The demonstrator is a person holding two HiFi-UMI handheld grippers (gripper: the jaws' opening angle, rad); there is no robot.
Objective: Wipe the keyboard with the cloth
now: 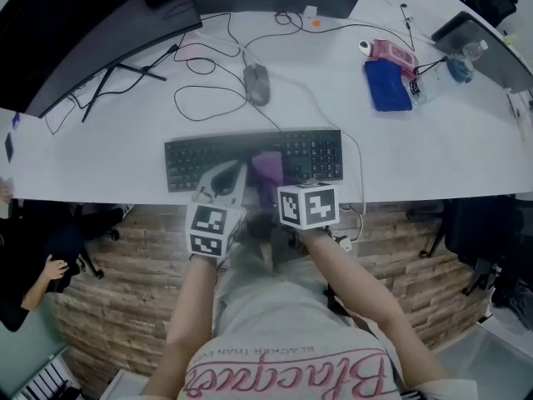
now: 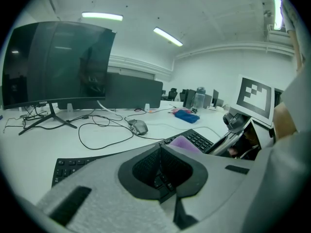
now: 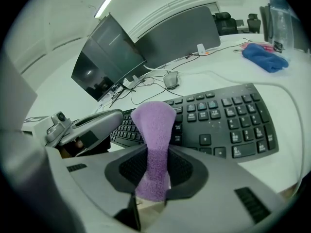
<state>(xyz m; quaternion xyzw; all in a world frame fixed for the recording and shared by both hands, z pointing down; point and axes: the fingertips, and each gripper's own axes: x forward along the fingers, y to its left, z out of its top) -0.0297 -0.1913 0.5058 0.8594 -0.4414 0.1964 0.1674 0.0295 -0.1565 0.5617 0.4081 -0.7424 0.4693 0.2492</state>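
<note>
Even, cool brightness is thrown by ceiling strips (image 2: pixel 102 16); gripper views are bent and darkened at the edges.

The left tongs (image 2: pixel 163 171) and right tongs (image 3: pixel 153 174) are pale grey plastic, each with a dark rounded recess lined with black mesh pads (image 2: pixel 146 168). Each carries a white cube (image 1: pixel 208 227) with black square markers. At 6 o'clock in the head view, the person wears a pale shirt (image 1: pixel 283 344) with red script print.

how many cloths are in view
2. A purple cloth is gripped in the right claw over the keyboard; a blue cloth lies at the desk's far right. The pink item beside it may be another.
</note>
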